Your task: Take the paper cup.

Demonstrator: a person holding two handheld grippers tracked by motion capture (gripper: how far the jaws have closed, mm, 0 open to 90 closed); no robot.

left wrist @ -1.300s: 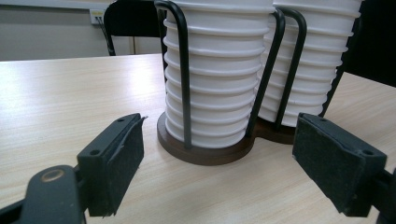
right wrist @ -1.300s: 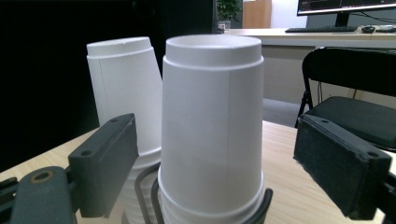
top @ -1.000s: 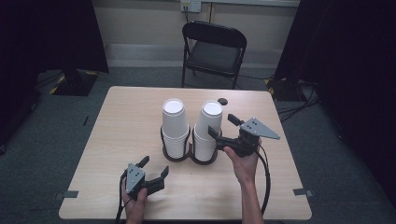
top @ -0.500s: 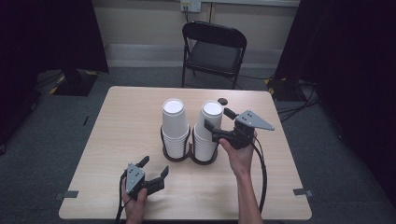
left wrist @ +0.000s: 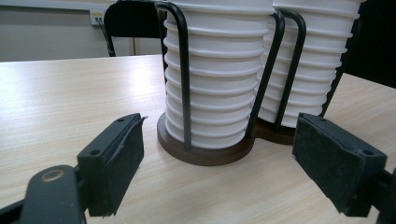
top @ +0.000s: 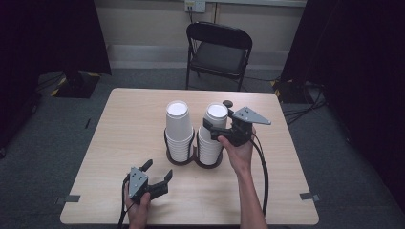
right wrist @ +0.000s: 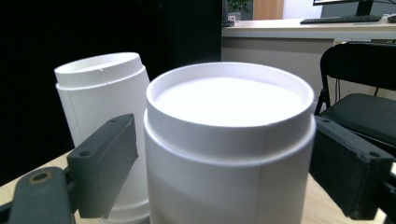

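Note:
Two stacks of upturned white cups stand in a black wire holder [top: 184, 160] with a dark round base [left wrist: 205, 154] at the table's middle. My right gripper [top: 211, 131] is open at the top of the right stack [top: 210, 143]. Its jaws straddle the top cup [right wrist: 229, 140], one pad on each side; the left pad stands a little off the cup wall. The left stack [right wrist: 100, 93] rises just beyond. My left gripper [top: 158, 170] rests low near the front edge, open and holding nothing, pointing at the foot of the left stack [left wrist: 219, 84].
The wooden table [top: 119, 124] has bare room left and right of the holder. A small dark object [top: 228, 103] lies behind the right stack. A black folding chair [top: 217, 47] stands past the far edge. The right gripper's cable [top: 264, 171] trails toward the front.
My right gripper has moved left and in onto the right stack, its jaws now on either side of the top cup. The left gripper has stayed put.

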